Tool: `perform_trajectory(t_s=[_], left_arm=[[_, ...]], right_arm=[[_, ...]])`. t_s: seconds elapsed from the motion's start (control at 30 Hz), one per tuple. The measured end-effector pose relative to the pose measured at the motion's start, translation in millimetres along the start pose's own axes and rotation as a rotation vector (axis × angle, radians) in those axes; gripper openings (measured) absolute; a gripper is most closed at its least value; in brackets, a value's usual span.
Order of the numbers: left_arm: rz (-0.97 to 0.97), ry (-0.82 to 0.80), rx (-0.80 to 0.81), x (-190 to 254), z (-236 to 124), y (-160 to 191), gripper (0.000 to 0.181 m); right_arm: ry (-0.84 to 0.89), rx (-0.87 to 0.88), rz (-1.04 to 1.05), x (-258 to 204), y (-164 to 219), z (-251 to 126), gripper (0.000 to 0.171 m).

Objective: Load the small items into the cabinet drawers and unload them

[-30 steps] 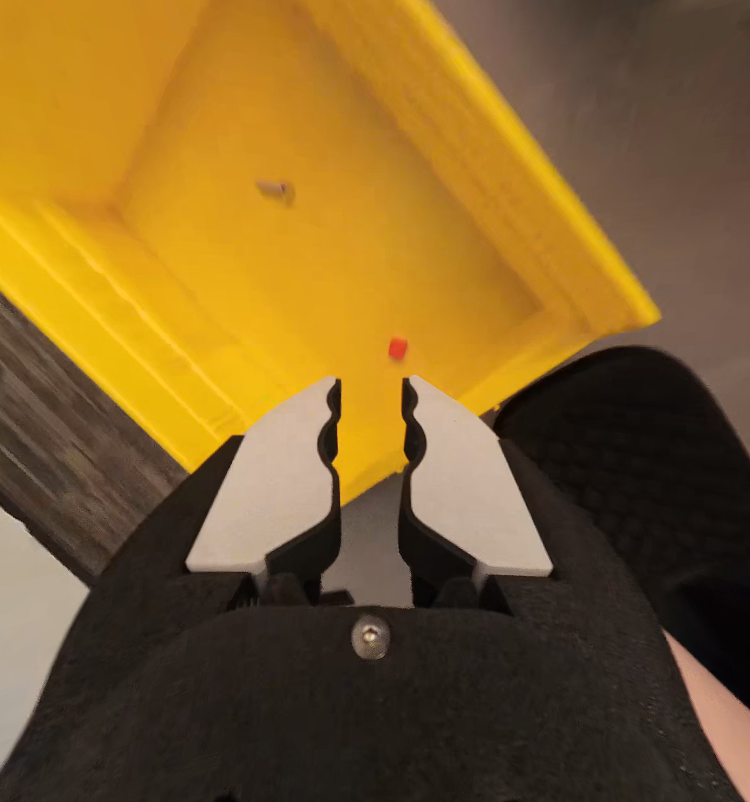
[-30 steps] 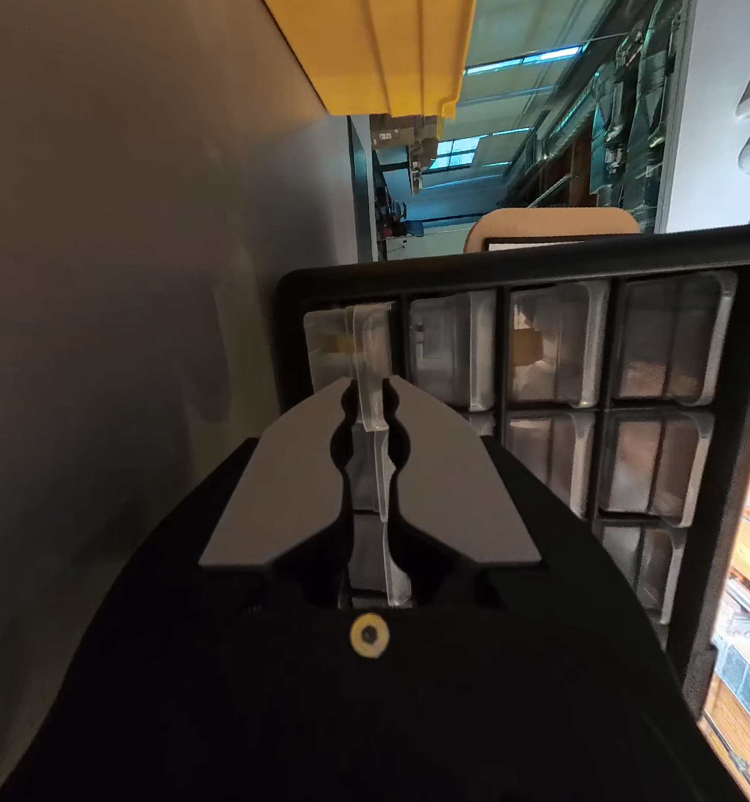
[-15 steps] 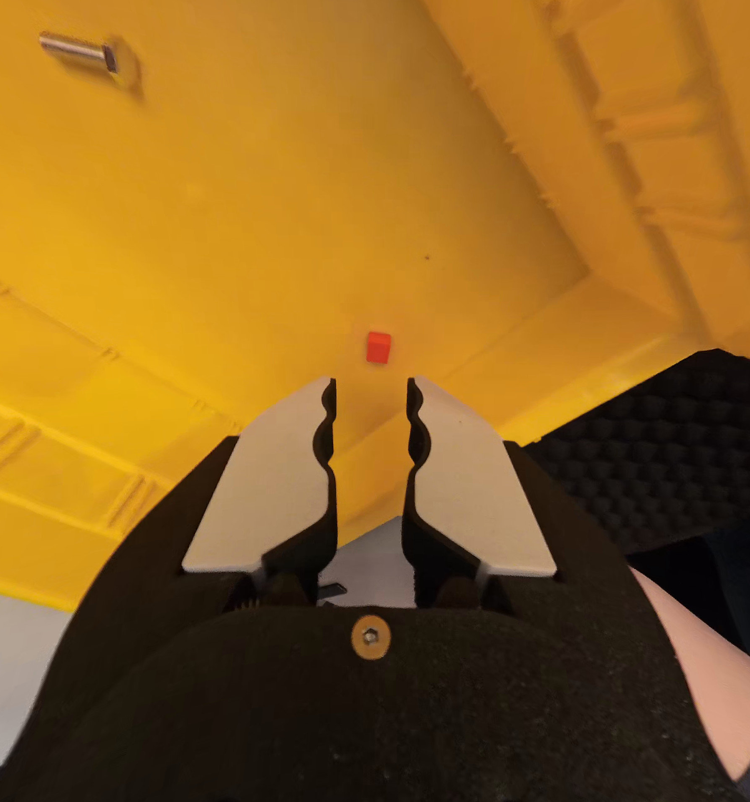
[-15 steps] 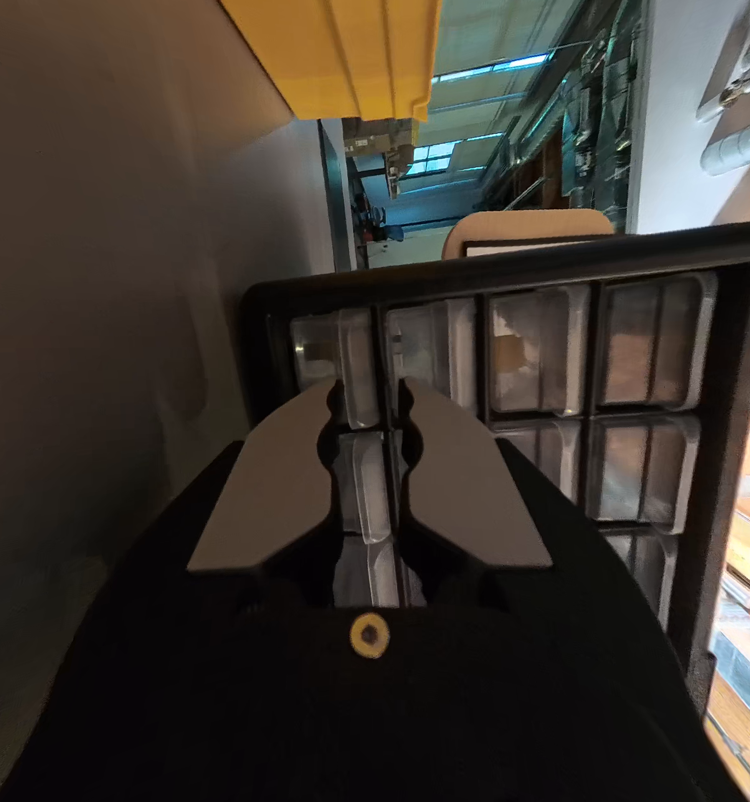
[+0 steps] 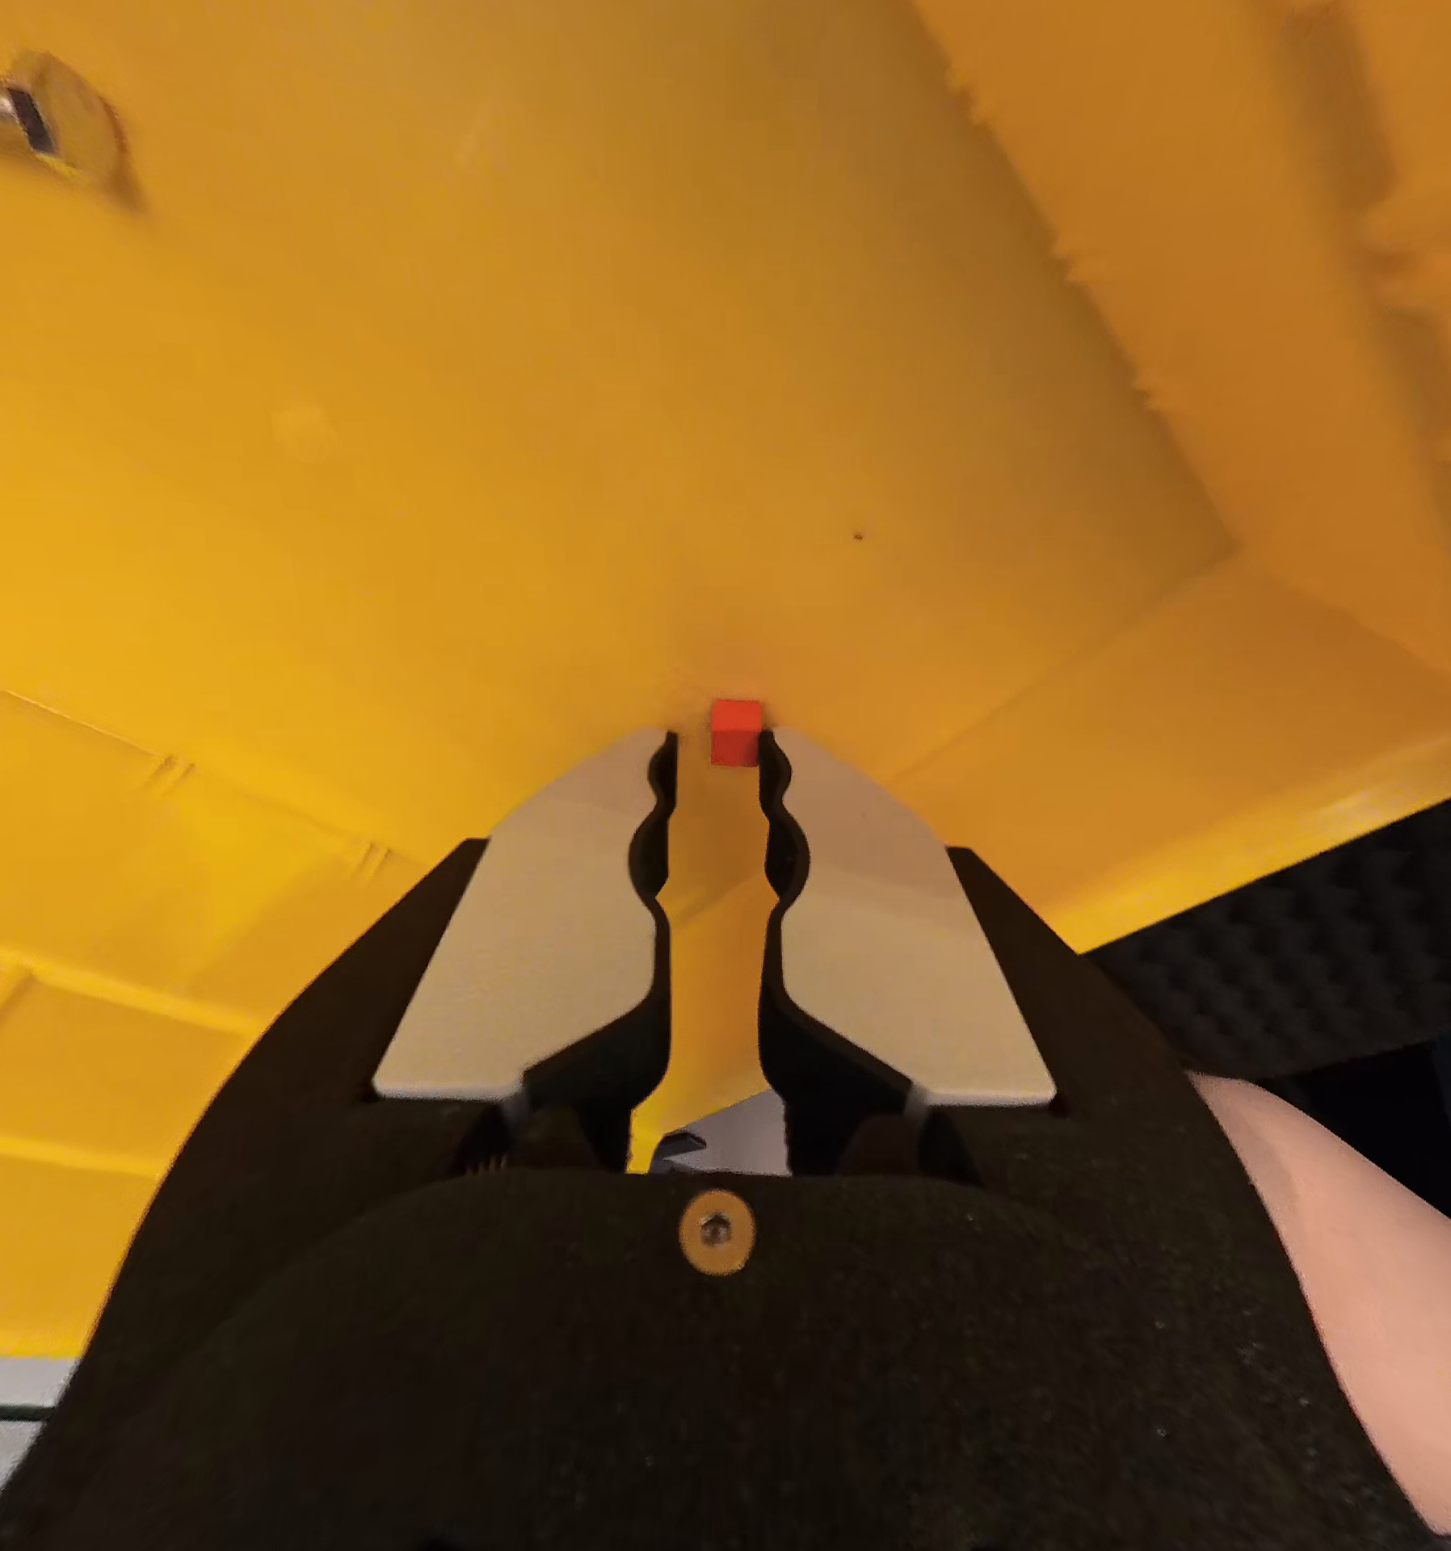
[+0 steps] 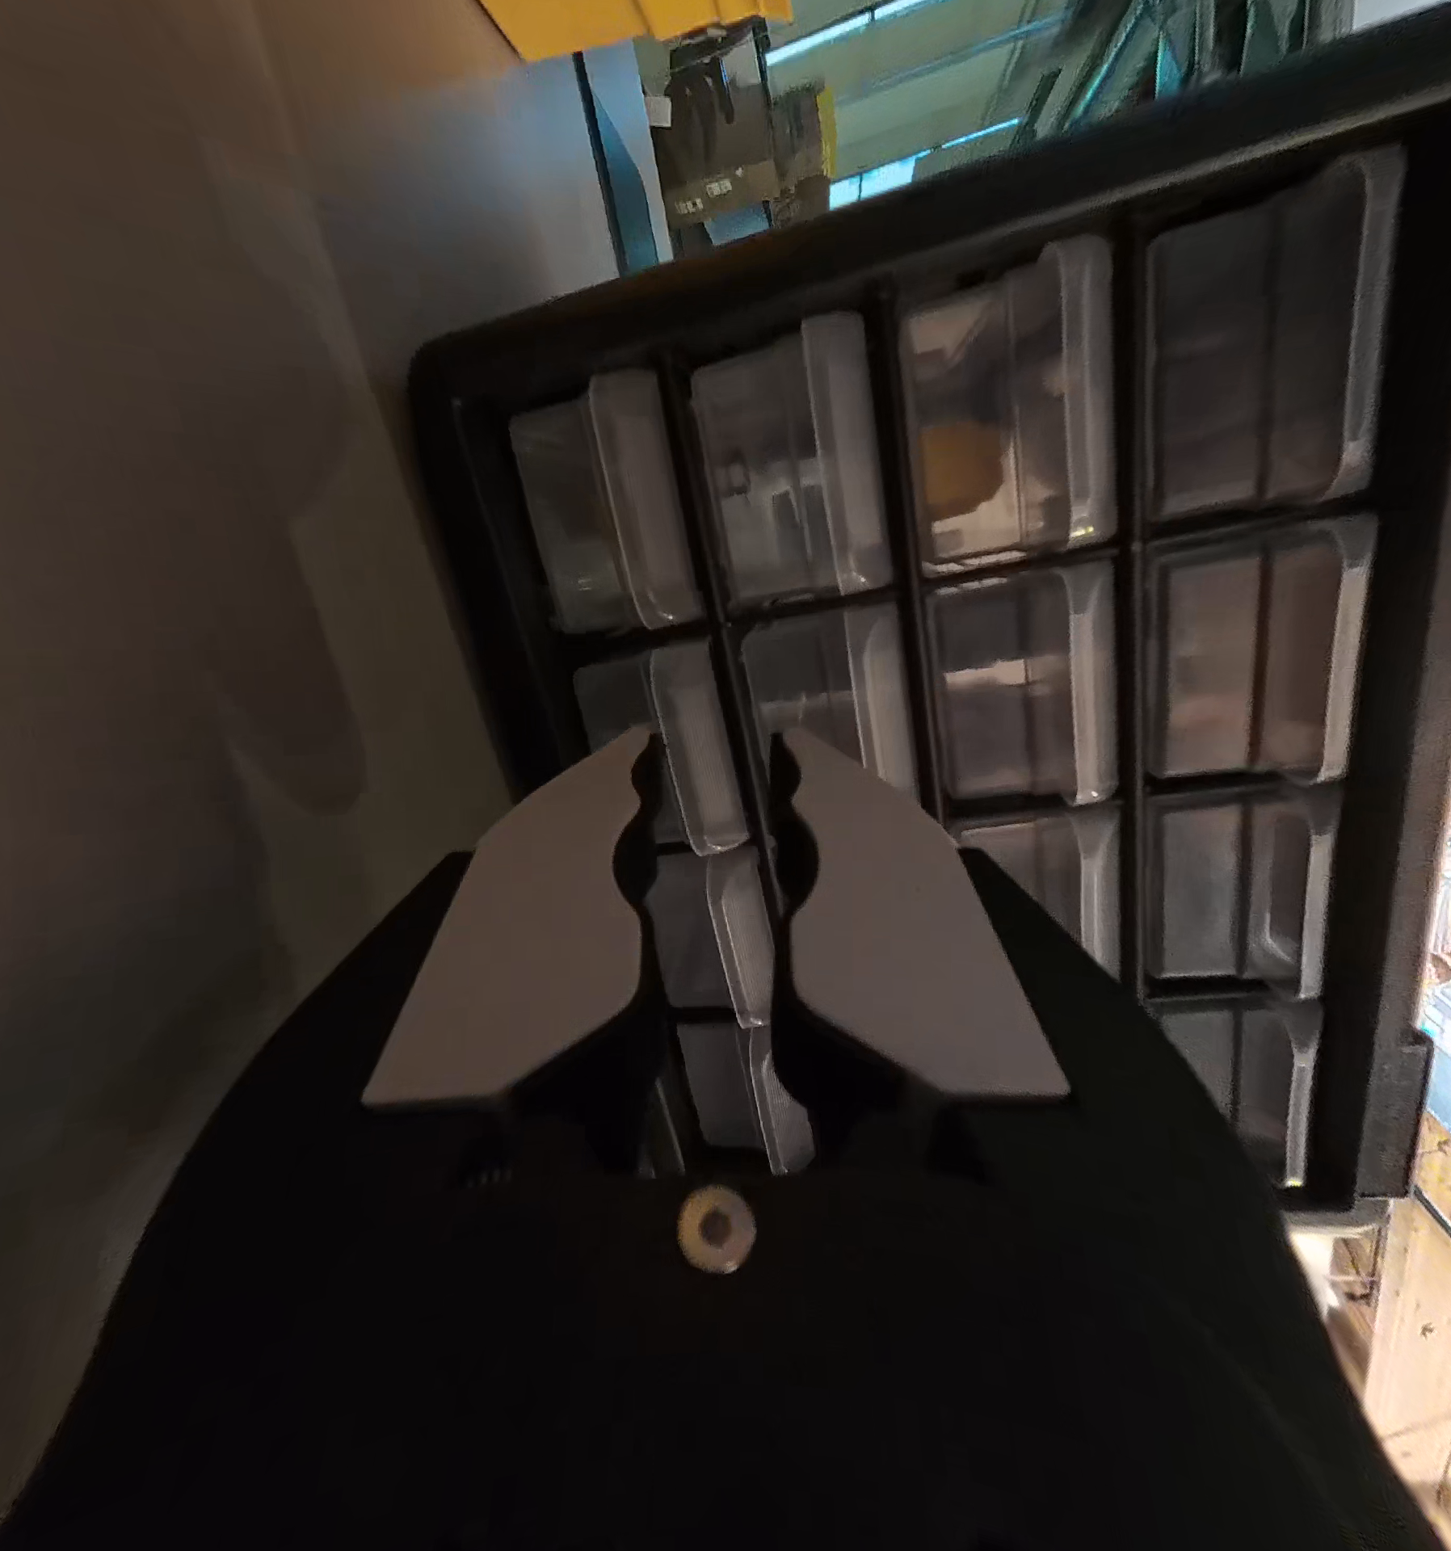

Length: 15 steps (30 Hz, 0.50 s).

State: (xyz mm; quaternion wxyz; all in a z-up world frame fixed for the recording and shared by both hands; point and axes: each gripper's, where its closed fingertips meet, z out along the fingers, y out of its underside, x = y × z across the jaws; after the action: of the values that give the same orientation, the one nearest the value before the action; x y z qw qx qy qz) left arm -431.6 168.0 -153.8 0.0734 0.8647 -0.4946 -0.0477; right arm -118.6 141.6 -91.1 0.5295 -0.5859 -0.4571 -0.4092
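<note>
In the left wrist view a small red cube lies on the floor of a yellow bin. My left gripper is open, its tips down at the bin floor, with the cube between them against the right fingertip. A steel bolt lies at the bin's far left. In the right wrist view my right gripper is open and empty in front of a black cabinet of clear drawers. A clear drawer handle shows between the fingers; all visible drawers look pushed in.
A person's forearm and black foam padding are at the right of the left wrist view. The yellow bin's edge shows at the top of the right wrist view. A grey table surface lies left of the cabinet. The tips of one gripper are about 30 centimeters away from the tips of the other. The right tips stand about 12 centimeters off the black cabinet.
My left gripper has moved down into the bin until the red cube sits between its tips. My right gripper let go of the drawer handle, opened and drew back; that drawer is shut.
</note>
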Motion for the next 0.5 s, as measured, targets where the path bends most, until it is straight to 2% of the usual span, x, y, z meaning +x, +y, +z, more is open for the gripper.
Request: perform_trajectory(t_s=[0.17, 0.5], left_arm=[[0.031, 0.007, 0.0, 3.0, -0.1, -1.5, 0.01], [0.069, 0.004, 0.046, 3.7, -8.9, -1.5, 0.01]], right_arm=[[-0.017, -0.013, 0.062, 4.6, 7.0, 1.2, 0.025], [-0.039, -0.001, 0.075, 1.3, 3.8, 1.2, 0.023]])
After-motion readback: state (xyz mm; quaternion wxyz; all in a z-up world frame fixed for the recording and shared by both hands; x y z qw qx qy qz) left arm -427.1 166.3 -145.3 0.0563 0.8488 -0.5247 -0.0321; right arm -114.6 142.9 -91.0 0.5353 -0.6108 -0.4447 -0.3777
